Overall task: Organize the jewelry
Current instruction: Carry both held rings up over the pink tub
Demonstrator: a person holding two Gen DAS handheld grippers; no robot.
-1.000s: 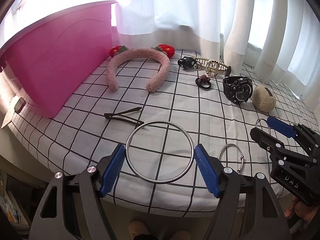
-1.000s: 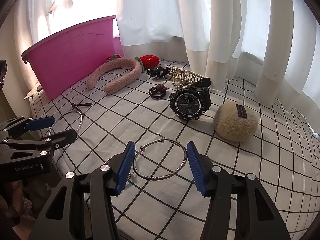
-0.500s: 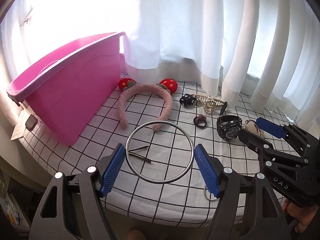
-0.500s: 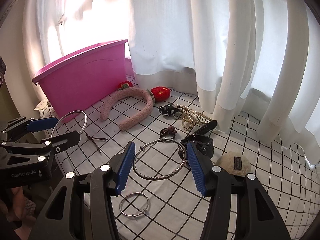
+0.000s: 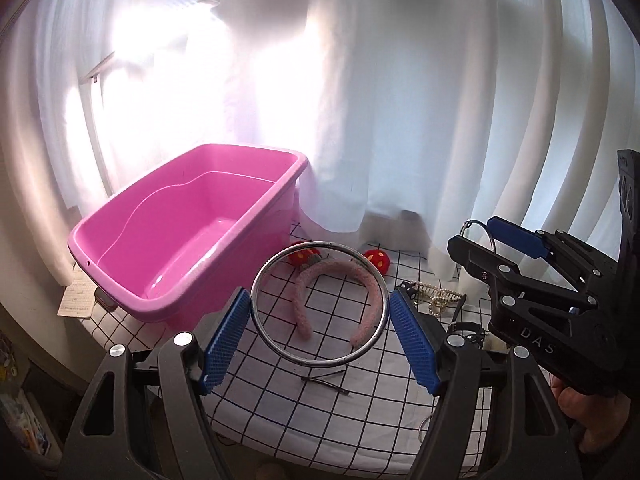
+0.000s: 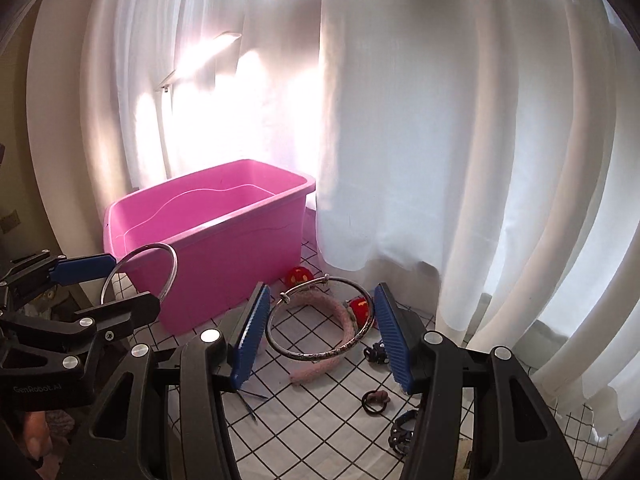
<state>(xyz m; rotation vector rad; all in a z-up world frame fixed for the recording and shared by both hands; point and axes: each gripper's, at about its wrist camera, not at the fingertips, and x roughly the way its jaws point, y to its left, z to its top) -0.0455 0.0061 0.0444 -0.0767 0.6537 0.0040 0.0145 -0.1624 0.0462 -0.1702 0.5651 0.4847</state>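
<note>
Left wrist: plain round silver bangle (image 5: 319,305)

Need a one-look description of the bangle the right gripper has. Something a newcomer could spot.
Start at the pink tub by the white curtain. Below and right of it in the right wrist view, the right gripper clamps a silver bangle between its blue pads. Unlike the plain larger ring in the left gripper, it has small beads at a gap in its rim.

Watch (image 6: 402,428): cut off behind right hand-held gripper (image 6: 320,330) finger; dial not visible. Pearl clip (image 5: 438,298) partly hidden by that gripper (detail too small to tell). Small ring (image 5: 426,424) mostly hidden. Bin (image 5: 120,280) floor only partly visible.
</note>
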